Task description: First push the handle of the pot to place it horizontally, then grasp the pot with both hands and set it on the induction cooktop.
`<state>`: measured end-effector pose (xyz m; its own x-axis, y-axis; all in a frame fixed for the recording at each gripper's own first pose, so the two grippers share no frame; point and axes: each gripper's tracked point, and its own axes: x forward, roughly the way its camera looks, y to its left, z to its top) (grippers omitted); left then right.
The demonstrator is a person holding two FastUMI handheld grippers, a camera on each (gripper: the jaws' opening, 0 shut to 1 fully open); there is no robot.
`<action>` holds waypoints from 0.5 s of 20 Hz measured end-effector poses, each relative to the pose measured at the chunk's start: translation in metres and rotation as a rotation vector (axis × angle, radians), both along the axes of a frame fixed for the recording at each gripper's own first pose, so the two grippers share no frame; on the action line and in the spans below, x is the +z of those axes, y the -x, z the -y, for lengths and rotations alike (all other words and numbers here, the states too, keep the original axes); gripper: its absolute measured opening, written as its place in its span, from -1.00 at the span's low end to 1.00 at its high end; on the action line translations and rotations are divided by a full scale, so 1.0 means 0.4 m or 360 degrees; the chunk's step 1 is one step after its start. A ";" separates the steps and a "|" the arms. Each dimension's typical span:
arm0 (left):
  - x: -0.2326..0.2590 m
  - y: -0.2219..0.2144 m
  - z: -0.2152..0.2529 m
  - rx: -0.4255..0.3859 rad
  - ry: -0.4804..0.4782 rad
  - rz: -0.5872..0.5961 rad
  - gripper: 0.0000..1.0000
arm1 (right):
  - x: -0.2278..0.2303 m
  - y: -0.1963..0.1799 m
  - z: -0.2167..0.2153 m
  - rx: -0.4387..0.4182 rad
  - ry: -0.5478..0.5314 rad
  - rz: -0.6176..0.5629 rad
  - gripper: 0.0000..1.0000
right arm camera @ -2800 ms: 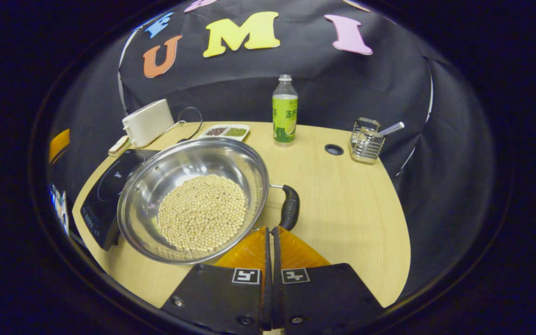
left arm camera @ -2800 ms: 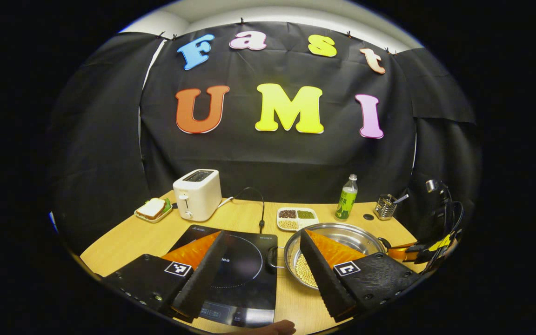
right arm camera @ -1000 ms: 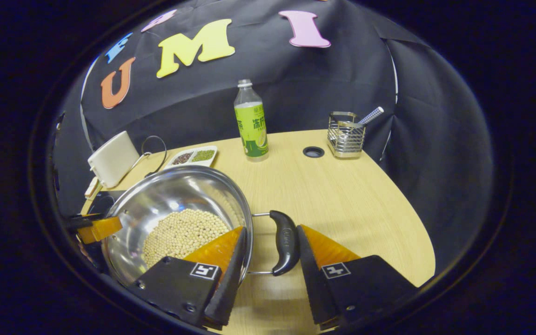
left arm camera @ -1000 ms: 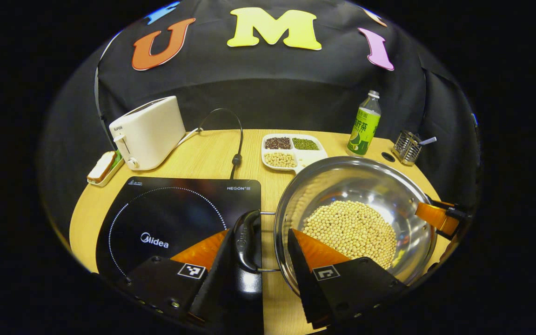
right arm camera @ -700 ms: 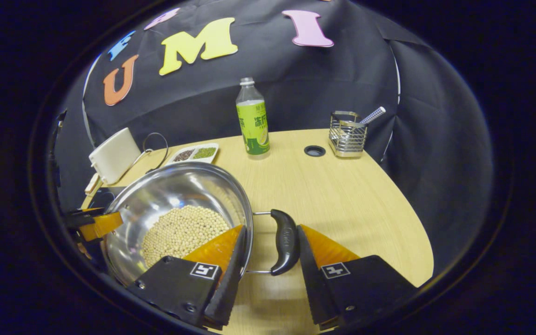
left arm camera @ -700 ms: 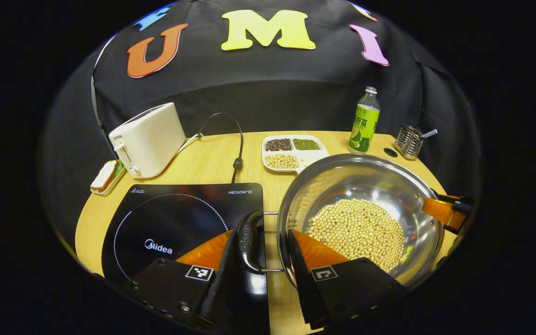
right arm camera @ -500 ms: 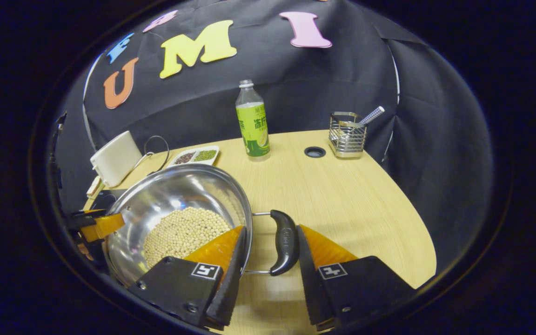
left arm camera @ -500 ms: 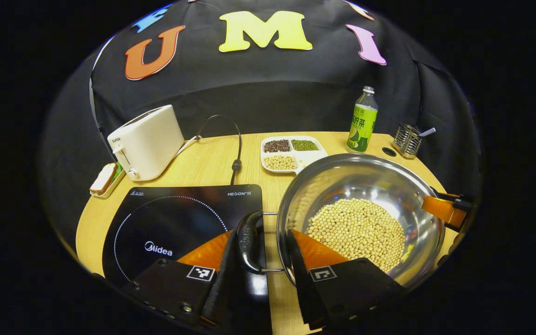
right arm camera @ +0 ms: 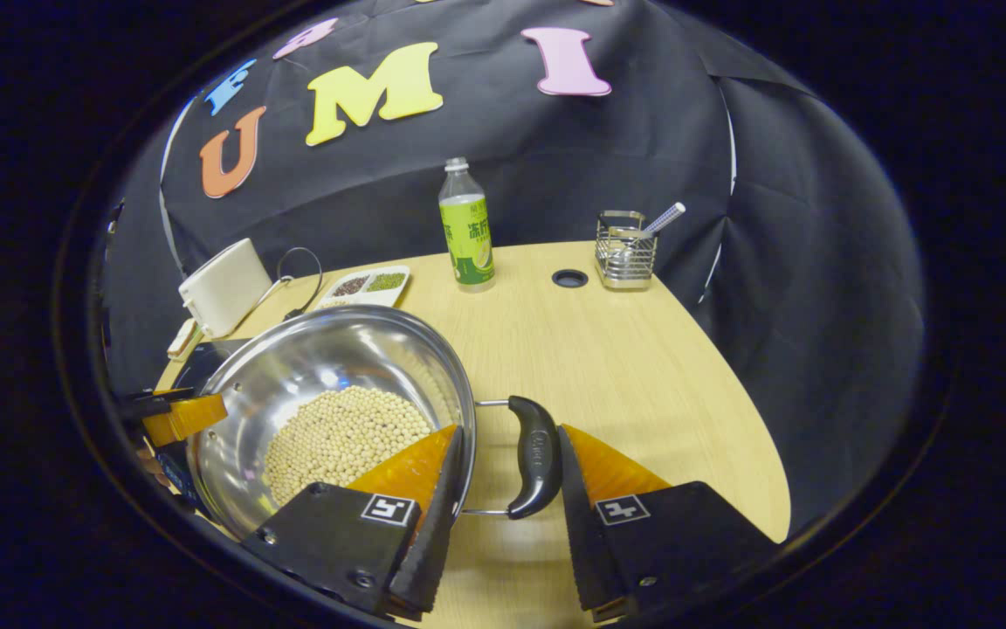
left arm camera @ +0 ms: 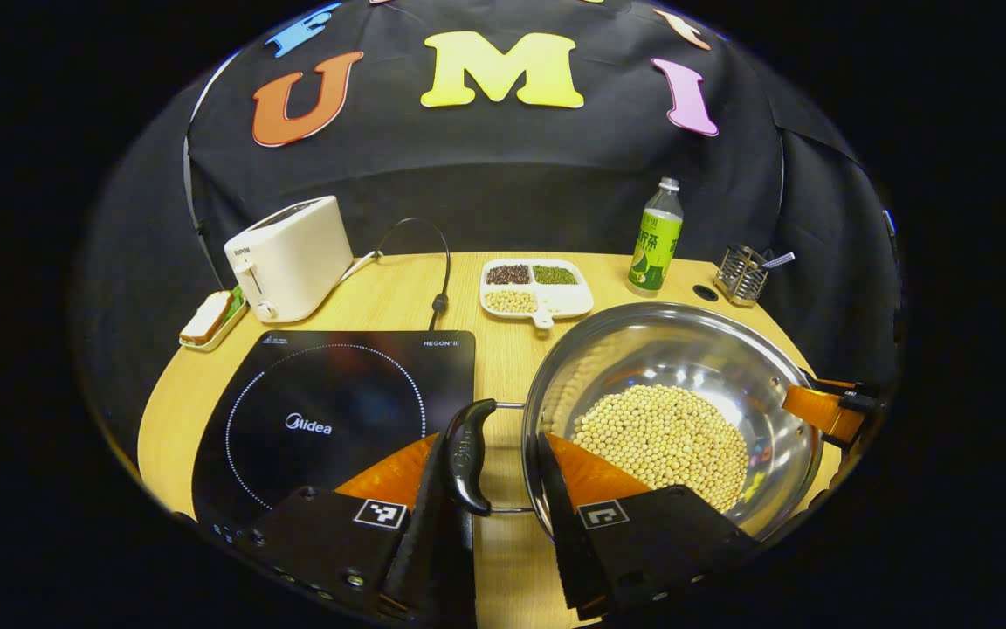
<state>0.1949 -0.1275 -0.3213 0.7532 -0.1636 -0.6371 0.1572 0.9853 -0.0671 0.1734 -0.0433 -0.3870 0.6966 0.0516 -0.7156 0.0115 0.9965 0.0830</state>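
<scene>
Steel pot (left arm camera: 686, 349) sits beside the white-lettered induction cooktop (left arm camera: 328, 393), left gripper (left arm camera: 492, 441) and right gripper (right arm camera: 510, 430) fingers spread astride its handles (left arm camera: 468, 450).

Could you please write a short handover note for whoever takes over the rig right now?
Left gripper: open, its fingers straddle the pot's left handle and the rim.
Right gripper: open, its fingers straddle the right handle and the rim.
The pot, holding pale beans, is beside the induction cooktop, not over it; whether it is off the table I cannot tell.
Done: both handles lie flat, both grippers placed.
Left: close on both handles, lift level so the beans stay in, carry it over the cooktop's ring, set down, release.
</scene>
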 end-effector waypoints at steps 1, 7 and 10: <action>0.016 0.010 0.003 -0.0006 0.0004 0.0015 0.12 | 0.021 0.008 0.003 0.0000 0.0005 0.0021 0.21; 0.135 0.054 -0.021 0.0012 0.0042 0.0143 0.13 | 0.128 0.051 -0.004 -0.0009 -0.0046 0.0069 0.22; 0.182 0.061 -0.052 0.0018 0.0067 0.0196 0.12 | 0.186 0.062 -0.025 0.0002 -0.0039 0.0100 0.22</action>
<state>0.1704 -0.1067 -0.2485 0.8274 -0.1794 -0.5322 0.1558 0.9837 -0.0895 0.1484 -0.0332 -0.3124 0.7399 0.0696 -0.6691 0.0043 0.9941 0.1081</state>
